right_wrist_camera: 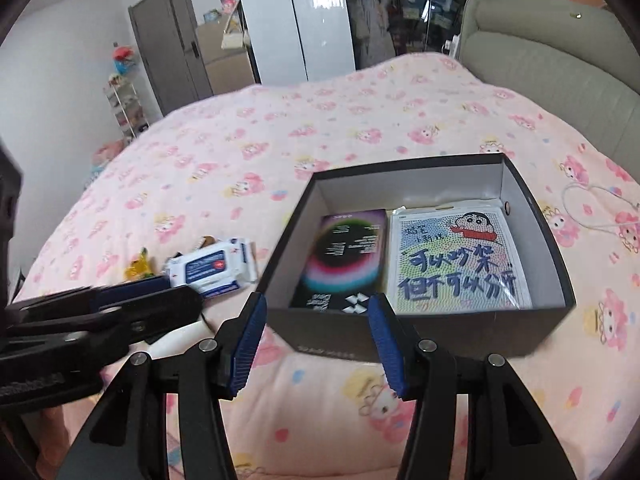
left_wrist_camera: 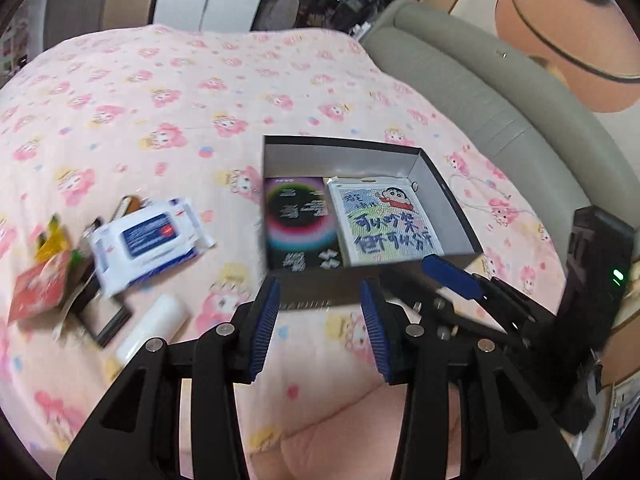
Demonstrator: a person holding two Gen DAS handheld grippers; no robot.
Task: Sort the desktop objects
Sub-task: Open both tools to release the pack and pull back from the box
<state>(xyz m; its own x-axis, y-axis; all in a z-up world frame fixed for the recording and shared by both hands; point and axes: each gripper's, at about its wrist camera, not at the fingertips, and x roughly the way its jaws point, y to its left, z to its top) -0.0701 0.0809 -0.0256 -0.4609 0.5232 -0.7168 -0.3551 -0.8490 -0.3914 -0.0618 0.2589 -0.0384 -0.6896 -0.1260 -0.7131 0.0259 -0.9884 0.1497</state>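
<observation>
left tool [left_wrist_camera: 320, 312]: jaws were seen spread, nothing held.
right tool [right_wrist_camera: 316, 336]: jaws were seen spread, empty.
box [right_wrist_camera: 540, 332]: was set on bed [right_wrist_camera: 280, 140].
wipes pack [left_wrist_camera: 148, 240]: was left beside box.

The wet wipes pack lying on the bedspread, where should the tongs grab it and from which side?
Grip the wet wipes pack across its short width, near the middle, coming down from above. It lies flat on the soft bedspread, soft and pillow-shaped, so pinching its long side edges probably holds best. Clutter crowds its left end.
</observation>
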